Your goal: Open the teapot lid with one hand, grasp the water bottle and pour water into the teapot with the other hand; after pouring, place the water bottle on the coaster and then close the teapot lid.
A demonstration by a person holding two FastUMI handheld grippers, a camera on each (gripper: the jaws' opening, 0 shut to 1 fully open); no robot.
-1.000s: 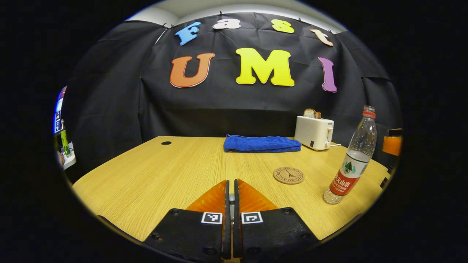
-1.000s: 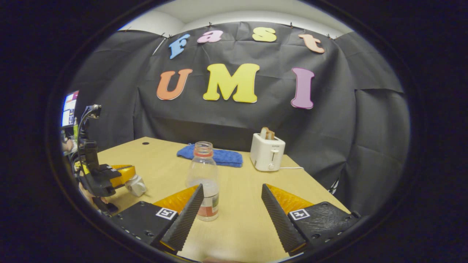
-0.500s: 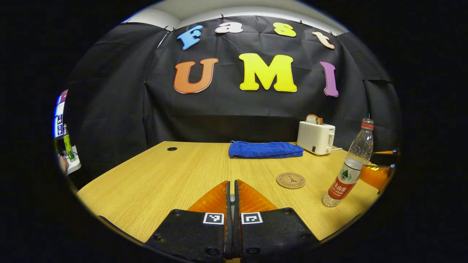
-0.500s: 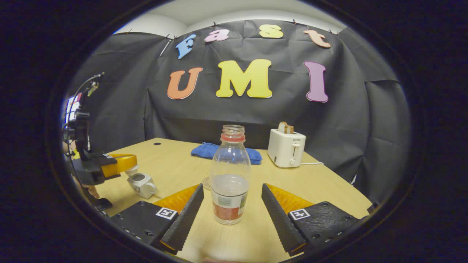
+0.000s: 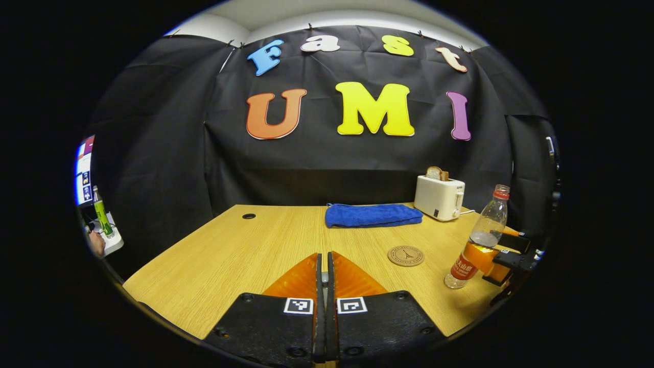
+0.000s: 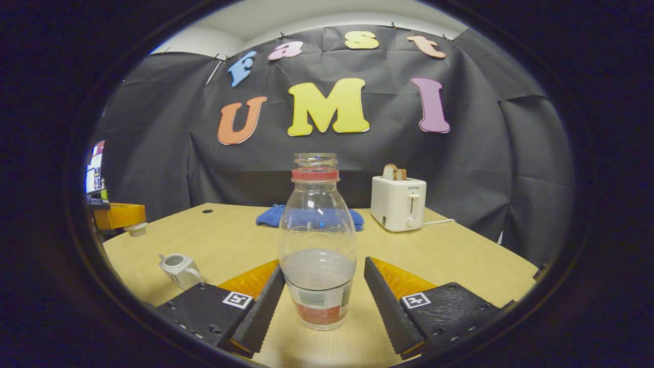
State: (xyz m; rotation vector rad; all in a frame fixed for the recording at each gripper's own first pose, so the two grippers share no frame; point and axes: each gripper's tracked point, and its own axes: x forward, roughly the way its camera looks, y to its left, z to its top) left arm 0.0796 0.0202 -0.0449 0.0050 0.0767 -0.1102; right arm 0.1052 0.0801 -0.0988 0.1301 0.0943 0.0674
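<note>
A clear water bottle (image 6: 317, 245) without a cap, holding a little water, stands on the wooden table (image 6: 460, 255). My right gripper (image 6: 323, 265) is open, one finger on each side of the bottle's lower part. The small white teapot (image 6: 176, 268) sits at the left with its top uncovered. Above it, my left gripper (image 6: 120, 215) holds the pale teapot lid (image 6: 135, 229). In the left gripper view my left gripper (image 5: 323, 255) is shut, a small grey piece showing between its fingers. The bottle (image 5: 477, 240) stands at the right, the right gripper (image 5: 503, 250) around it. A round cork coaster (image 5: 405, 255) lies left of the bottle.
A folded blue towel (image 5: 373, 214) lies at the back of the table (image 5: 230, 250). Beside it, a white toaster (image 5: 439, 197) with bread in it stands at the back right, its cord trailing off. A screen and a green bottle (image 5: 102, 217) sit beyond the left edge.
My right gripper has moved forward, bringing the bottle between its open fingers. My left gripper has risen and drawn back from the teapot with the lid.
</note>
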